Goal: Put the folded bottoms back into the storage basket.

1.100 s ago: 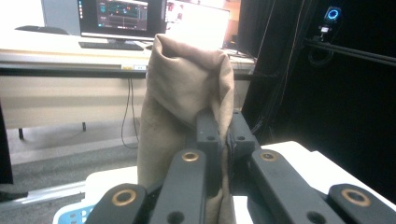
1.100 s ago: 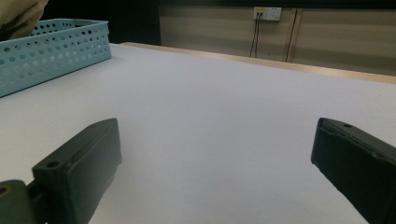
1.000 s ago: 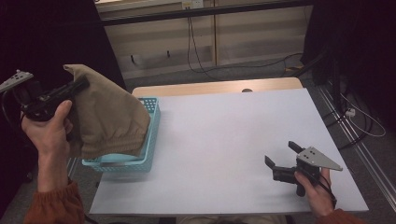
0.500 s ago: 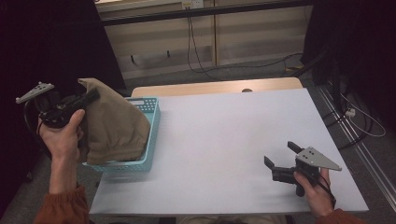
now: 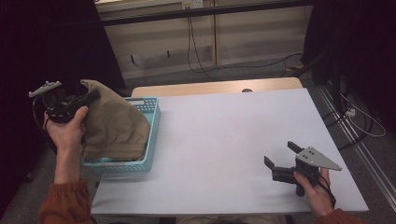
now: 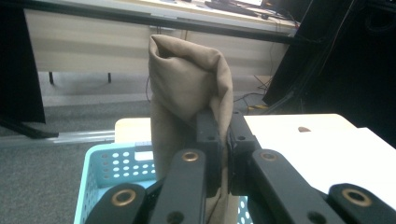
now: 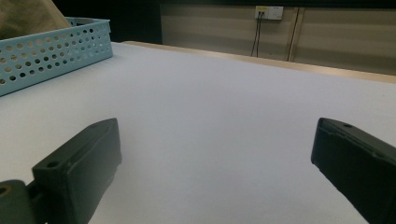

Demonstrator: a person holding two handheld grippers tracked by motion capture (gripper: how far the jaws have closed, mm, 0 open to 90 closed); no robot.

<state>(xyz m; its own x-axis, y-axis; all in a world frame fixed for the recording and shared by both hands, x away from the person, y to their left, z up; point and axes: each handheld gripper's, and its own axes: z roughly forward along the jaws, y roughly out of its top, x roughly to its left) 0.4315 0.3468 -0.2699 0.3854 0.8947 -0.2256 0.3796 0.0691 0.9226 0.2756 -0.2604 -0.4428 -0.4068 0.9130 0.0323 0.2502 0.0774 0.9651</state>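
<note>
Raising left tool (image 5: 88, 98), pinching cloth (image 5: 114, 123); right tool (image 5: 280, 161) resting.

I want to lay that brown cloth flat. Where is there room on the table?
The white table is bare between the blue basket and the right gripper. The crowded spot is the basket, where the brown cloth hangs from the left gripper.

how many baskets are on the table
1. The blue basket sits at the table's left edge, holding tan cloth that the left gripper has pinched. More items may be hidden under the cloth.
</note>
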